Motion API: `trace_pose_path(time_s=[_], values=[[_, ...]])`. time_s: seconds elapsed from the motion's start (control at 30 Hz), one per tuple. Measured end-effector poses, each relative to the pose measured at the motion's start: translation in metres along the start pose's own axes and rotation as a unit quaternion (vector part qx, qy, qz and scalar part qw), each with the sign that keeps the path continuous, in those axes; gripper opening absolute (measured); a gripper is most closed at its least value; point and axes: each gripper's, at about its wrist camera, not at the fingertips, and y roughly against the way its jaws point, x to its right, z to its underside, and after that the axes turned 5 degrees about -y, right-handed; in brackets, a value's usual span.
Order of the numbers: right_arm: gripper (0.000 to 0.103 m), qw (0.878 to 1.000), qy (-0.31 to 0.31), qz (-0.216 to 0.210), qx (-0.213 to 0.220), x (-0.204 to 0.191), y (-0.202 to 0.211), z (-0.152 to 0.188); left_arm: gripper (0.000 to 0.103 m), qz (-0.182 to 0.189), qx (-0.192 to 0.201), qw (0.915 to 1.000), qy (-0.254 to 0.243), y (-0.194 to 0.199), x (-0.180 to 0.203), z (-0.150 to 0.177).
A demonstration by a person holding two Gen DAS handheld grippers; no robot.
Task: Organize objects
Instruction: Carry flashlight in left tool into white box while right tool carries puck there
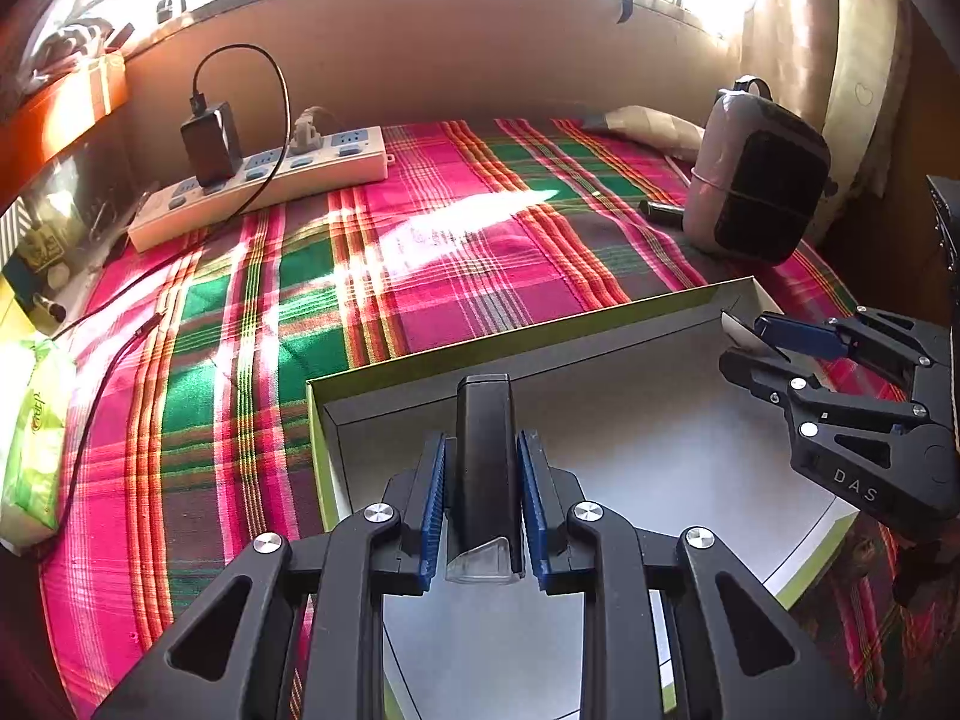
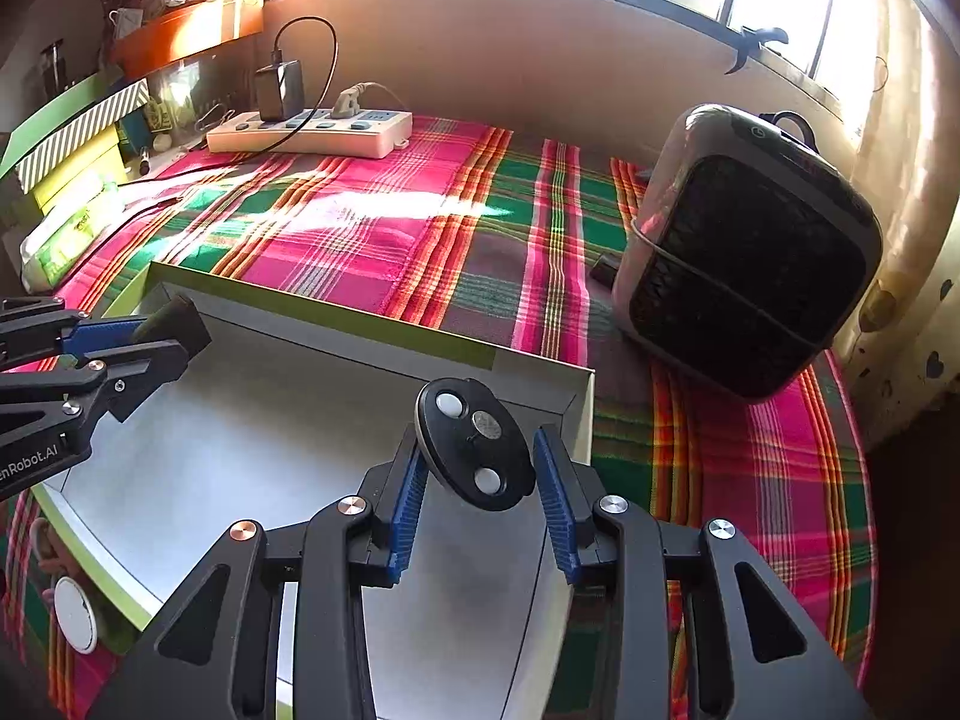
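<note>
My left gripper [image 1: 483, 450] is shut on a slim black block [image 1: 483, 414] with a clear end piece, upright between the blue pads. It hovers over the near-left part of an open white box with a green rim [image 1: 510, 336]. My right gripper [image 2: 478, 444] is shut on a black oval disc [image 2: 474, 450] that has two white pads and a silver round spot. It hangs over the far right corner of the same box [image 2: 336, 312]. Each gripper shows in the other's view: the right gripper [image 1: 747, 342] and the left gripper [image 2: 168, 336].
The box lies on a pink and green plaid cloth [image 1: 456, 252]. A white power strip [image 1: 258, 180] with a black charger and cable sits at the back left. A grey device with a black grille [image 2: 750, 264] stands at the right. A green tissue pack [image 1: 30, 438] lies at the left edge.
</note>
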Motion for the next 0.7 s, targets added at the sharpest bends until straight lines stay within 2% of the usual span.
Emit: trace_pose_path(time_s=[0.7], values=[[0.037, 1.0, 0.013, 0.011, -0.009, -0.009, -0.017, -0.005, 0.022, -0.009, -0.006, 0.9999, -0.007, -0.012, 0.0, 0.0]])
